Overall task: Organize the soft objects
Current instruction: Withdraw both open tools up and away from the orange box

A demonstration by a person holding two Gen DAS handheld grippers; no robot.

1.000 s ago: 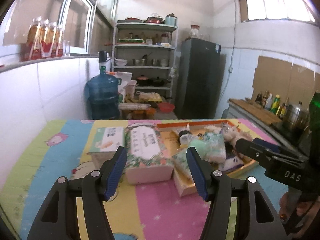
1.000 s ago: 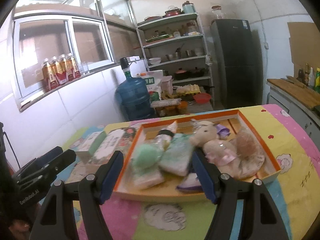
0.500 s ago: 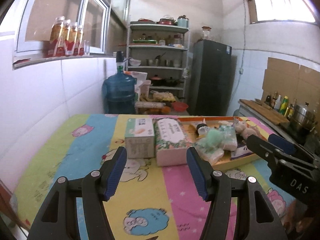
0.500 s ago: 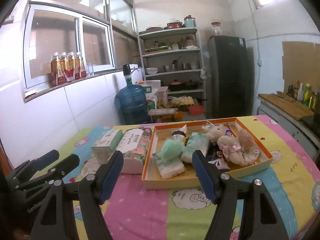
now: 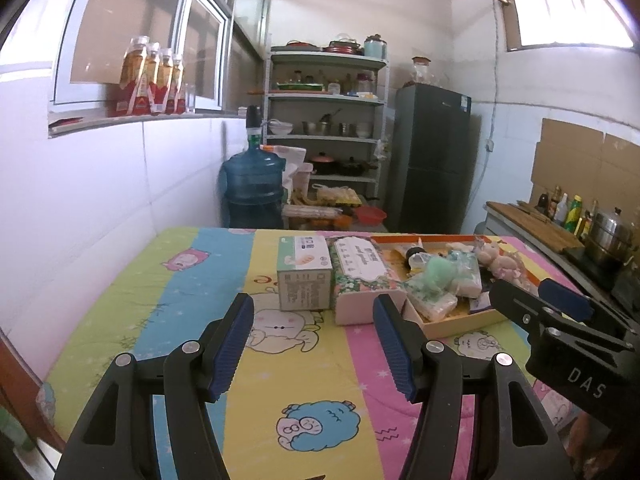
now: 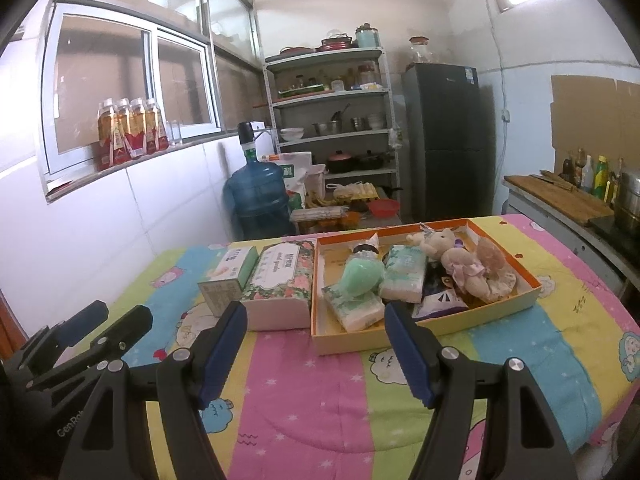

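Observation:
An orange-rimmed tray [image 6: 532, 284] sits on the striped quilt and holds soft things: a green plush [image 6: 362, 276], tissue packs [image 6: 402, 274], a pink doll [image 6: 460, 264]. The tray also shows in the left wrist view [image 5: 460, 322]. Left of it lie a floral tissue pack [image 6: 280, 280] and a green-white box [image 6: 230, 274], also seen as the pack [image 5: 358, 272] and box [image 5: 305, 272]. My left gripper [image 5: 314, 344] and right gripper [image 6: 316, 352] are both open and empty, held back above the quilt's near part.
The cartoon quilt [image 5: 320, 400] covers the table. Behind it stand a blue water jug [image 5: 252, 190], a metal shelf [image 5: 326, 120], a dark fridge [image 5: 434, 160]. A counter with bottles and a pot [image 5: 608, 236] is at the right. Drink bottles [image 5: 150, 78] stand on the windowsill.
Both grippers have pulled back and up from the tray and tissue packs; the objects look smaller and farther. Both stay open. The objects have not moved.

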